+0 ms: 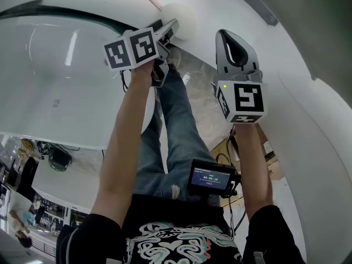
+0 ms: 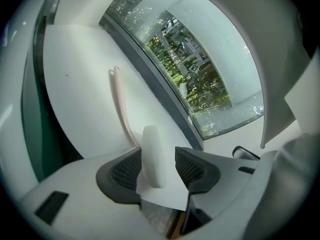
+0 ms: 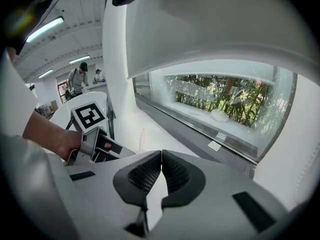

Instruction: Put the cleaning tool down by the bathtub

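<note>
The cleaning tool has a flat white pad head (image 2: 152,156) on a thin pink handle (image 2: 119,99). It lies on the white ledge (image 2: 80,104) by the bathtub (image 1: 55,87), with the handle running away from me. My left gripper (image 2: 159,156) is open; the head stands between its jaws, close to the left pad, with a clear gap to the right pad. In the head view the left gripper (image 1: 168,33) reaches the round white head (image 1: 180,16). My right gripper (image 3: 161,156) is shut on nothing and hangs apart to the right (image 1: 234,40).
A long window with greenery (image 2: 195,79) runs behind the ledge, above a dark grey sill (image 3: 200,134). Below me are the person's jeans (image 1: 176,125), a small screen device at the waist (image 1: 212,179) and cables on the floor (image 1: 225,153). People stand far back (image 3: 77,79).
</note>
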A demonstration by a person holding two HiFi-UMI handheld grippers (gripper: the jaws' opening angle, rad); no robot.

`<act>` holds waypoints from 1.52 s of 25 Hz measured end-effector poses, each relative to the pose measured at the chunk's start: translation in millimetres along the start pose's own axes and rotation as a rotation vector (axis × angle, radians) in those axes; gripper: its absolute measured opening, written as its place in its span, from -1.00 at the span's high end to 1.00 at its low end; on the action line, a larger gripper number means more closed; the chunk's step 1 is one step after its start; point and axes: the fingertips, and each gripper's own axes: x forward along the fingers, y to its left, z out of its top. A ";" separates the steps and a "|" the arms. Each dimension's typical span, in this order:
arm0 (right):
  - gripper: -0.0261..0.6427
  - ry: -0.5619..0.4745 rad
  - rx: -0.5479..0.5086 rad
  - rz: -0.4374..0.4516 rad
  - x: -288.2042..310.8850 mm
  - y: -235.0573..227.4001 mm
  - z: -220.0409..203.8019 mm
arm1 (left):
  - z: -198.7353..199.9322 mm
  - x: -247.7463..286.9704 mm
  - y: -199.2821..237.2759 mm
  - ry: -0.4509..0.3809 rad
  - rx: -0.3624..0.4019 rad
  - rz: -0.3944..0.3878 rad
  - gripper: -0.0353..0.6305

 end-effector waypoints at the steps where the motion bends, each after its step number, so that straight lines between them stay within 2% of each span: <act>1: 0.84 -0.004 -0.001 -0.001 -1.4 0.2 1.8 | 1.2 -3.6 -0.6 -0.006 0.000 0.002 0.29; 11: 0.84 -0.039 -0.005 -0.016 -20.8 5.9 18.5 | 11.6 -34.5 -9.4 -0.050 0.045 0.030 0.29; 15: 0.84 -0.051 -0.005 -0.027 -35.4 6.6 28.2 | 22.4 -59.0 -13.3 -0.106 0.140 0.090 0.31; 19: 0.84 -0.066 -0.006 -0.037 -49.3 9.5 41.3 | 42.4 -93.6 -24.4 -0.193 0.239 0.122 0.68; 22: 0.84 -0.087 -0.007 -0.047 -60.9 13.4 53.8 | 58.3 -120.6 -37.2 -0.255 0.295 0.116 0.77; 29: 0.84 -0.148 -0.015 -0.080 -117.7 28.7 95.1 | 78.7 -201.5 -98.8 -0.376 0.450 0.076 0.82; 33: 0.84 -0.178 -0.075 -0.100 -153.7 46.5 128.9 | 86.0 -252.8 -132.8 -0.417 0.573 0.105 0.82; 38: 0.84 -0.229 -0.096 -0.142 -198.3 50.2 156.9 | 88.9 -305.9 -171.4 -0.499 0.639 0.101 0.83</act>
